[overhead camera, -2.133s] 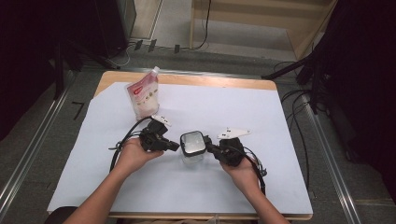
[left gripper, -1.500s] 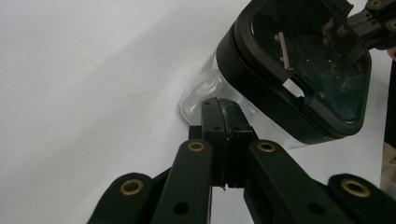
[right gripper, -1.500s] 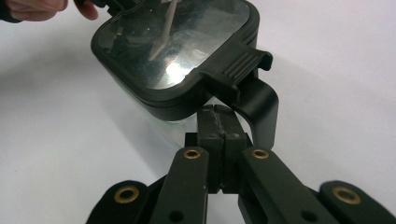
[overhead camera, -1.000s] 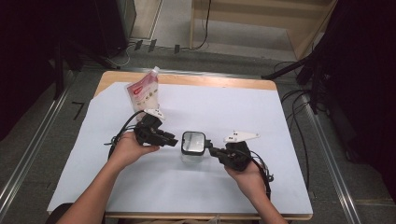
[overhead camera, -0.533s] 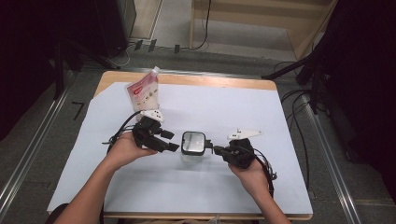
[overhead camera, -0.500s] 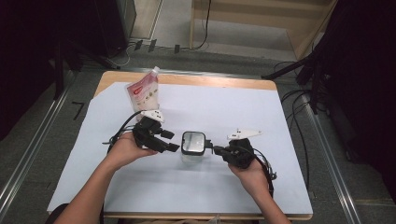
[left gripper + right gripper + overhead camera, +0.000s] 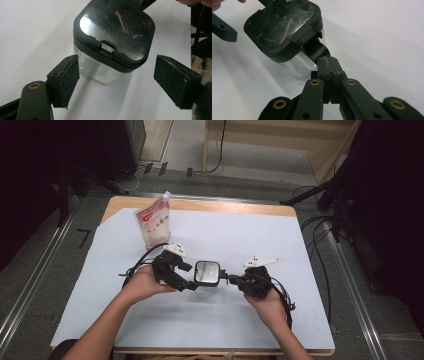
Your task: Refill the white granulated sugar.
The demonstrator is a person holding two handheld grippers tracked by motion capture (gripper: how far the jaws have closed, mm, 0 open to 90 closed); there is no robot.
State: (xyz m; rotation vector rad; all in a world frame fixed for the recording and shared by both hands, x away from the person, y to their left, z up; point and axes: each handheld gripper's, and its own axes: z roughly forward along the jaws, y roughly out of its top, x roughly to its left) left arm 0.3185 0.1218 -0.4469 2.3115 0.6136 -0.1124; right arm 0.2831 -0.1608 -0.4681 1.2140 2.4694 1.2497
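Clear container (image 7: 207, 273) w/ black hinged lid sits mid-worktop (image 7: 300, 245) on the white sheet, directly between the two grippers. Lid looks closed; its glossy top reflects the room.

Left gripper (image 7: 189, 276): jaws wide apart, have just been opening. In the left gripper view (image 7: 120, 82) the container (image 7: 113, 40) stands just ahead of the pads (image 7: 68, 80), beyond the gap and not gripped; latch tab on the lid faces this gripper. No contact between pads and container visible.

Right gripper (image 7: 231, 279): jaws fully closed, pads pressed together. In the right gripper view (image 7: 329, 67) the closed tips meet a black tab that sticks out from the hinge side of the lid; container (image 7: 284, 32) sits just beyond, up and left of the tips. Can't tell if the tab is pinched between the pads or only touched.

Pouch w/ spout (image 7: 152, 220) stands upright near the far-left corner, well apart from the container.
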